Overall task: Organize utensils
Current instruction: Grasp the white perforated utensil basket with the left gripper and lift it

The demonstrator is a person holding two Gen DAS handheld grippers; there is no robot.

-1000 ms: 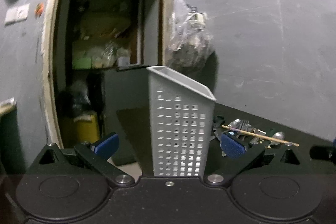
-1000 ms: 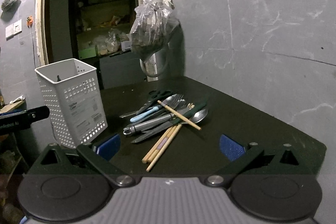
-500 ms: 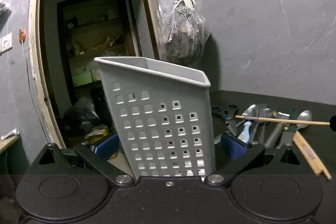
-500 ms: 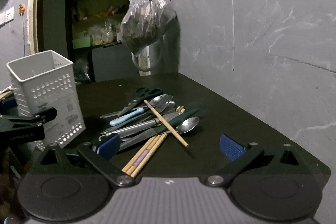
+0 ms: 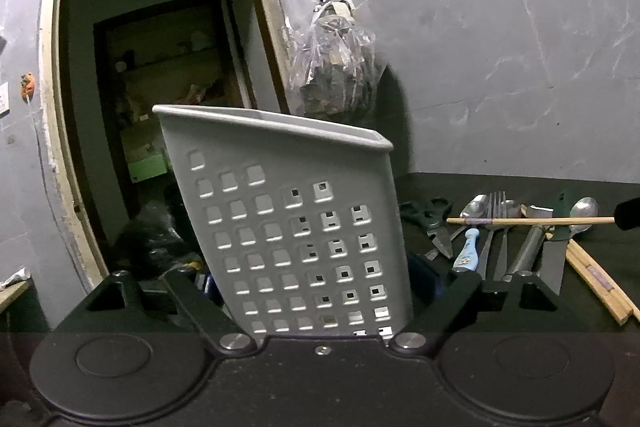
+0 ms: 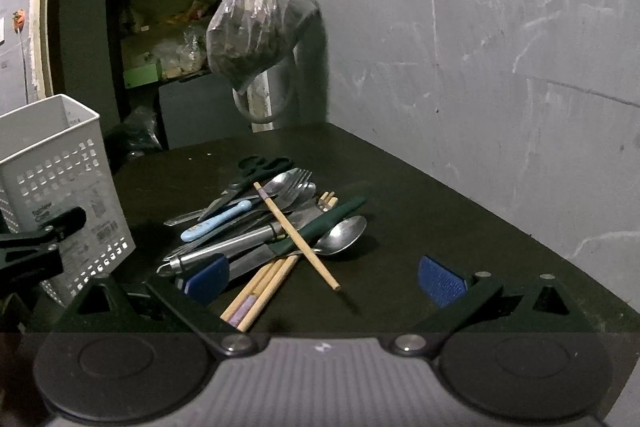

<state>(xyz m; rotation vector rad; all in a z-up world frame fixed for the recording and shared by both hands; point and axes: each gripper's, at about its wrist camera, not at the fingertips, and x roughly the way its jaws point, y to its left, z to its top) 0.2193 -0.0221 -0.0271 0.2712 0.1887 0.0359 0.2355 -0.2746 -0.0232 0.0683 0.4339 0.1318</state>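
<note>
While the left wrist view fills with the white perforated holder (image 5: 292, 227), on whose sides the left claw (image 5: 316, 287) has just been closing, the right wrist view shows the right claw (image 6: 324, 277) spread wide above chopsticks (image 6: 260, 287) and piled utensils (image 6: 272, 215) on the dark surface (image 6: 420, 211).

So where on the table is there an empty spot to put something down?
The dark table is bare on the right, between the spoon and the grey wall, and at the back below the hanging bag. The middle is crowded with the pile of utensils, and the white basket fills the left.
</note>
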